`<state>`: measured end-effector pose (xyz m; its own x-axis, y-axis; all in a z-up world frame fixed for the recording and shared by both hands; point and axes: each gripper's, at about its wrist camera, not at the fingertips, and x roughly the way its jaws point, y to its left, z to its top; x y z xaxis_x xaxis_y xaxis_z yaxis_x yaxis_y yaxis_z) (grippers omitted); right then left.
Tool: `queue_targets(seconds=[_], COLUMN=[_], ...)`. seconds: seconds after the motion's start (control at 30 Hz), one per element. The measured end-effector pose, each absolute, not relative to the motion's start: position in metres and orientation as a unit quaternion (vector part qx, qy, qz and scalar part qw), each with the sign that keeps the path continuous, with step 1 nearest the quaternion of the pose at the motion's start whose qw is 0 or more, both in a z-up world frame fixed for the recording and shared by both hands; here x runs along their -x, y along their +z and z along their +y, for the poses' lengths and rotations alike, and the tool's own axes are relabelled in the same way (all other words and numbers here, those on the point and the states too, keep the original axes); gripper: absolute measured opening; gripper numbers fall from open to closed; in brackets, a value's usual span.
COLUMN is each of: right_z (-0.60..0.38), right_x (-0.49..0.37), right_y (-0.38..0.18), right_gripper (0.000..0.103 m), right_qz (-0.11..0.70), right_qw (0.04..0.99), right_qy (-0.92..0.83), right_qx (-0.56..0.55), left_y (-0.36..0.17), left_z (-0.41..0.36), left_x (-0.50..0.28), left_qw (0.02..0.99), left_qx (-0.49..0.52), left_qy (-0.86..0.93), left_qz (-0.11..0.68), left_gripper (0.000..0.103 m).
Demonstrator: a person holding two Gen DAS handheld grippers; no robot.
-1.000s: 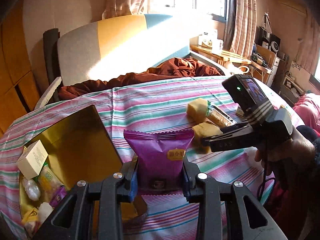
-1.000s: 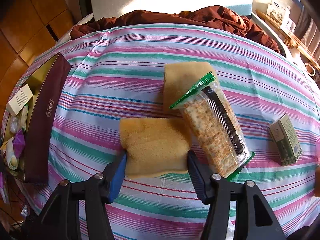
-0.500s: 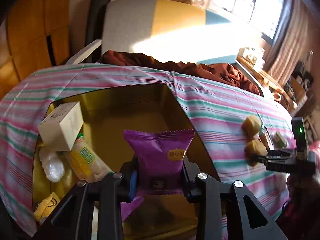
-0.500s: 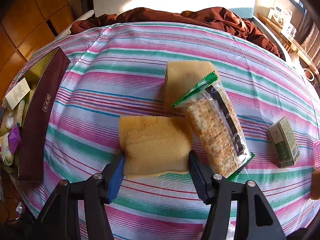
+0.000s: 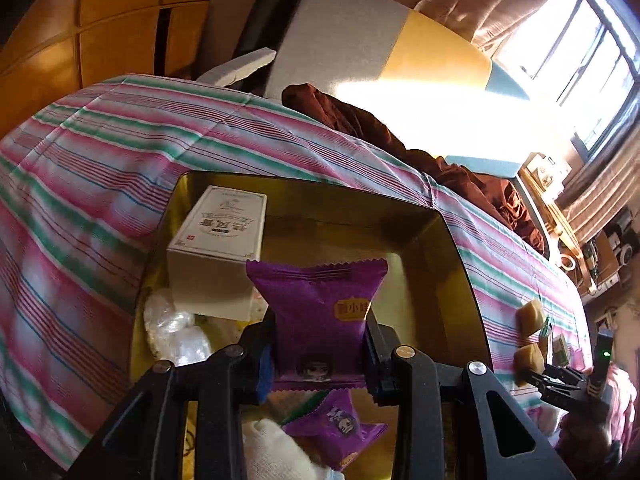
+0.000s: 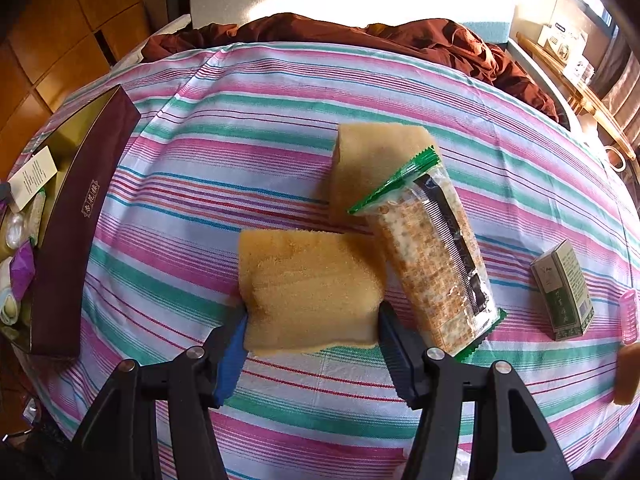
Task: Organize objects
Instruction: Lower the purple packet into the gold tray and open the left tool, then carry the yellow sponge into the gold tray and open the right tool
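My left gripper (image 5: 318, 360) is shut on a purple snack packet (image 5: 320, 312) and holds it over the open gold box (image 5: 436, 248). In the box lie a white carton (image 5: 218, 248), clear-wrapped items (image 5: 172, 332) and another purple packet (image 5: 336, 428). My right gripper (image 6: 312, 340) has its pads against both sides of a yellow sponge (image 6: 308, 288) on the striped cloth. A second sponge (image 6: 372, 160) lies behind it, partly under a cracker pack (image 6: 432, 252). The right gripper also shows at the right edge of the left wrist view (image 5: 536, 376).
The box's maroon outer wall (image 6: 76, 232) stands at the left of the striped table (image 6: 240, 120). A small green carton (image 6: 564, 292) and a pink item (image 6: 628, 316) lie at the right. A brown blanket (image 6: 360, 32) is bunched behind the table.
My left gripper has carried the purple packet leftwards from over the cloth to over the open box. My right gripper has stayed around the near sponge, closing a little onto it.
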<state>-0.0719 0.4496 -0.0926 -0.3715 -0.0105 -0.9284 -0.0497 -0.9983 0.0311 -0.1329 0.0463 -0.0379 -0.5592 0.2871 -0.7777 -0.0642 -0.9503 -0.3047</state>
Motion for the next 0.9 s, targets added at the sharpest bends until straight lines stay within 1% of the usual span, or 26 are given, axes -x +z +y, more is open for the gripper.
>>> queue_targets(seconds=[0.17,0.33,0.5,0.67,0.8,0.9], right_z=[0.450,0.448,0.446,0.446,0.447,0.446], right_x=[0.071,0.071,0.071,0.070,0.070,0.069], right_y=[-0.092,-0.093,-0.094,-0.094,-0.095,-0.095], right_gripper=[0.061,0.061,0.061,0.061,0.061,0.061], right_qz=[0.025,0.021,0.013,0.011,0.010,0.007], right_qw=[0.011,0.011,0.012,0.012,0.012,0.014], right_qy=[0.828,0.827,0.826,0.826,0.827,0.827], right_qx=[0.561,0.562,0.563,0.563,0.563,0.562], left_y=[-0.058,-0.073,-0.080,-0.075,-0.060,-0.048], left_z=[0.074,0.080,0.081,0.077,0.073,0.071], left_x=[0.159,0.184,0.196,0.187,0.168,0.147], left_qw=[0.101,0.089,0.076,0.074,0.072,0.072], left_qx=[0.478,0.490,0.498,0.491,0.472,0.454], left_qy=[0.869,0.865,0.863,0.867,0.878,0.887], left_qz=[-0.077,-0.059,-0.039,-0.040,-0.042,-0.042], left_gripper=[0.035,0.035,0.047,0.048,0.048,0.052])
